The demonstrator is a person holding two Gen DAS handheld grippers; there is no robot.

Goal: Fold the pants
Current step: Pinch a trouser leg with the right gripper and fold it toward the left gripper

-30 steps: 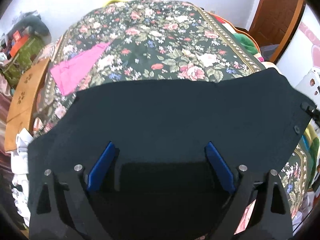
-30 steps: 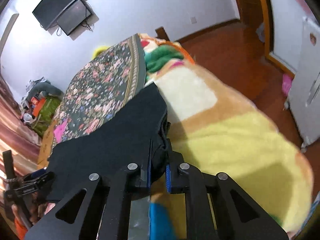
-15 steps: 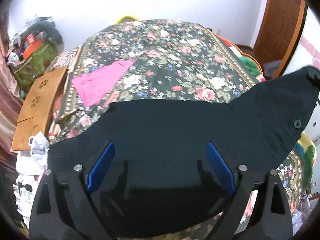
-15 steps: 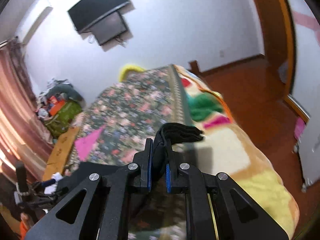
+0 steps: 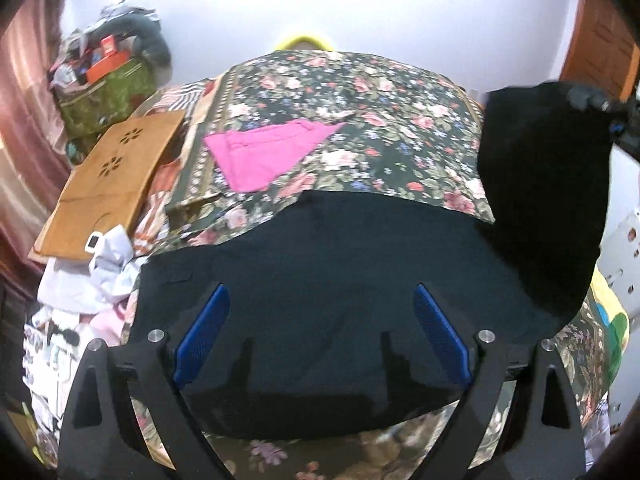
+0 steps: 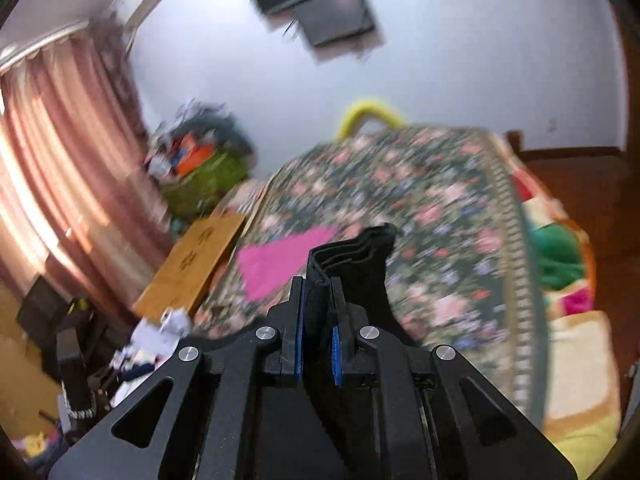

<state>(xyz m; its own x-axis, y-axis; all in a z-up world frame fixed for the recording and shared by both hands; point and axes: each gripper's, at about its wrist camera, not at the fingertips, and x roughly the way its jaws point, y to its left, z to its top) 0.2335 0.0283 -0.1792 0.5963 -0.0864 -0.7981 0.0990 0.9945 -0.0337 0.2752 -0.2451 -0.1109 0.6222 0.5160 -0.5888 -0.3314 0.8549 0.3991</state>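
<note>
A bed (image 5: 400, 96) is covered by a dark spread with flowers on it. Black pants (image 5: 340, 280) are spread flat on the near part, with one end lifted off at the right. A pink cloth (image 5: 260, 156) is laid farther back, apart from the pants.
</note>
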